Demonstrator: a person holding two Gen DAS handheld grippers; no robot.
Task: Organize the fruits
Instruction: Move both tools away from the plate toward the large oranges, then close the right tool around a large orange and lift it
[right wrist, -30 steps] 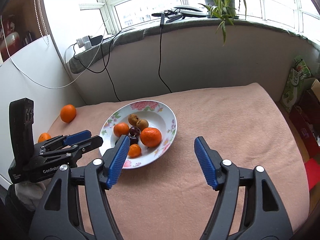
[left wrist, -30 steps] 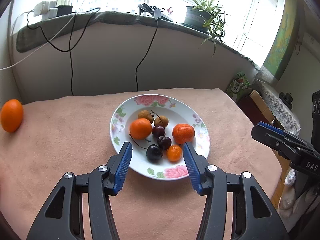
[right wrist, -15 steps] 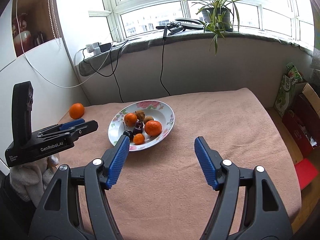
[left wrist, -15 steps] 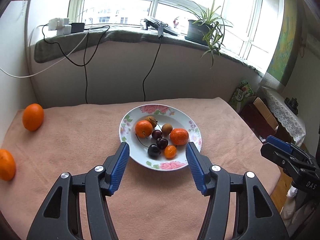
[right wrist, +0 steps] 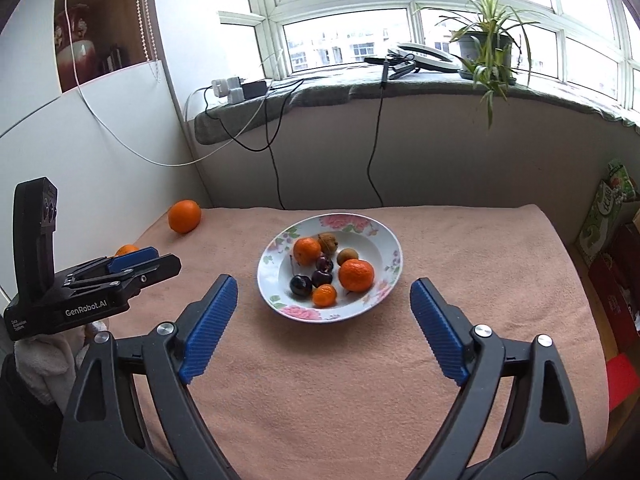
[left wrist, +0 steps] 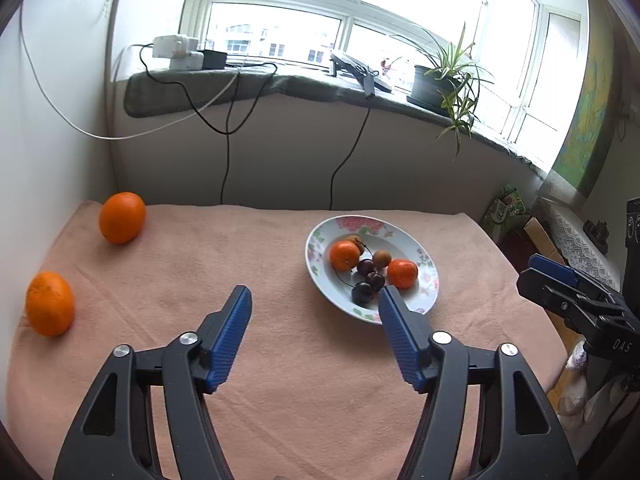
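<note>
A flowered white plate on the pink cloth holds two mandarins, a small kumquat, dark cherries and brown longans. Two loose oranges lie on the cloth at the left, one far and one near. My left gripper hovers in front of the plate's left side, its jaws opening with nothing between them. My right gripper hangs in front of the plate, its jaws also opening and holding nothing.
The pink cloth covers the table up to a grey wall under the window sill. Black and white cables hang down the wall. A potted plant stands on the sill. Boxes sit past the table's right edge.
Both grippers have drawn back and up from the plate and their jaws stand wider. The left view has swung left, bringing the two loose oranges into sight.
</note>
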